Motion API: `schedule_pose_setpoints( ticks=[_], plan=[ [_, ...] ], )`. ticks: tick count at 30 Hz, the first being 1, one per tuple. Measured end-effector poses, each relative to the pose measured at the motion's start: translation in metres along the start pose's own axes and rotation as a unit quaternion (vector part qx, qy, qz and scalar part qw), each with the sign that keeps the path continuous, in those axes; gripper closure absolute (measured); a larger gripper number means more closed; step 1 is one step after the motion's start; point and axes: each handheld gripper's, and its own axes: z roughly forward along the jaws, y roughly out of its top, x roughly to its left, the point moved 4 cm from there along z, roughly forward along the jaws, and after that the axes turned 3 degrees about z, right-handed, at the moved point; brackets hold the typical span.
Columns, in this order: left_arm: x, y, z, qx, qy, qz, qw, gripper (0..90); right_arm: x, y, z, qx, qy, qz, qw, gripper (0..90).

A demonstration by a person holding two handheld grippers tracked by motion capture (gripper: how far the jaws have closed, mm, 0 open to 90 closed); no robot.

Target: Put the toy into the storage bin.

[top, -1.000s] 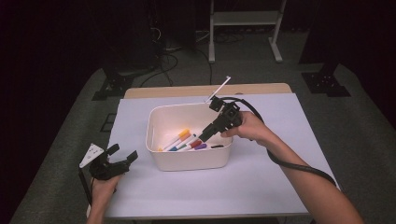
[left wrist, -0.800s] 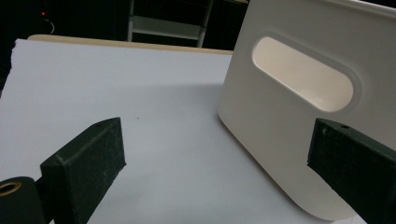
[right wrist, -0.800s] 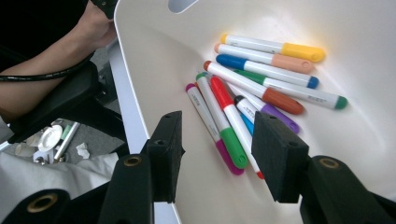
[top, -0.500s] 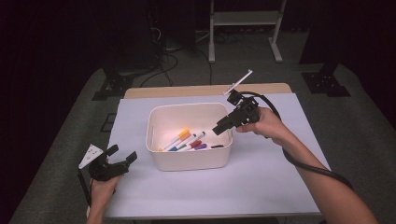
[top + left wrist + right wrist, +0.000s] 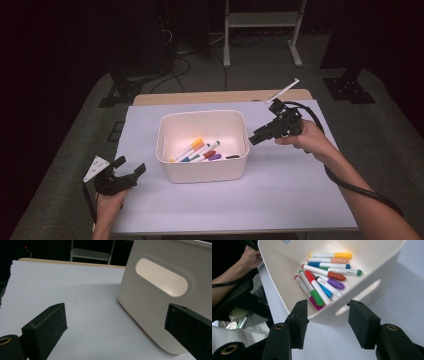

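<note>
Markers (image 5: 322, 287), light, slick and rigid, loose in white bin (image 5: 202, 172) just ahead of right gripper (image 5: 327, 323), jaws just opening with nothing between; best pinched mid-barrel, across the width; left gripper (image 5: 115, 330) open beside bin's handled wall

Your grippers are matte black: the left gripper (image 5: 131, 173) carries a grey three-cornered plate, the right gripper (image 5: 256, 137) trails a thick black cable. Brass-ringed screw holes mark the jaws; your forearms look bare, perhaps sleeveless.
</note>
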Motion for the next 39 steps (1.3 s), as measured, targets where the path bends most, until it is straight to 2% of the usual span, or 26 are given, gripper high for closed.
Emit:
schedule_pose_setpoints(
  ticks=[3,6,13,16,23,28,33,35,39],
  plan=[
    [0.0,0.0,-0.001,0.003,0.001,0.005,1.0,2.7,-0.009,-0.014,-0.003,-0.007,0.004,0.017,0.9998,48.3],
    [0.0,0.0,-0.001,0.003,0.001,0.004,1.0,2.7,-0.013,-0.021,-0.004,-0.01,0.002,0.017,0.9998,48.2],
    [0.0,0.0,0.0,0.002,0.001,0.002,1.0,2.7,-0.027,-0.045,-0.006,-0.018,-0.001,0.045,0.9988,46.9],
    [0.0,0.0,0.0,0.001,0.001,0.0,1.0,2.7,-0.03,-0.049,-0.005,-0.022,0.0,0.052,0.9984,46.0],
    [0.0,-0.001,0.0,0.005,0.0,0.003,1.0,2.7,-0.039,-0.072,0.005,-0.026,0.006,0.074,0.9969,44.5],
    [0.001,-0.001,0.0,0.006,0.0,0.002,1.0,2.7,-0.044,-0.082,0.009,-0.029,0.006,0.079,0.9964,43.7],
    [0.001,-0.002,0.0,0.007,0.001,0.003,1.0,2.7,-0.05,-0.097,0.012,-0.036,0.004,0.089,0.9954,42.5],
    [0.001,-0.002,0.0,0.007,0.001,0.003,1.0,2.7,-0.052,-0.106,0.012,-0.05,0.001,0.096,0.9941,42.5],
    [0.001,-0.002,-0.001,0.007,0.002,0.002,1.0,2.7,-0.055,-0.12,0.015,-0.051,-0.004,0.101,0.9935,42.3]
  ],
)
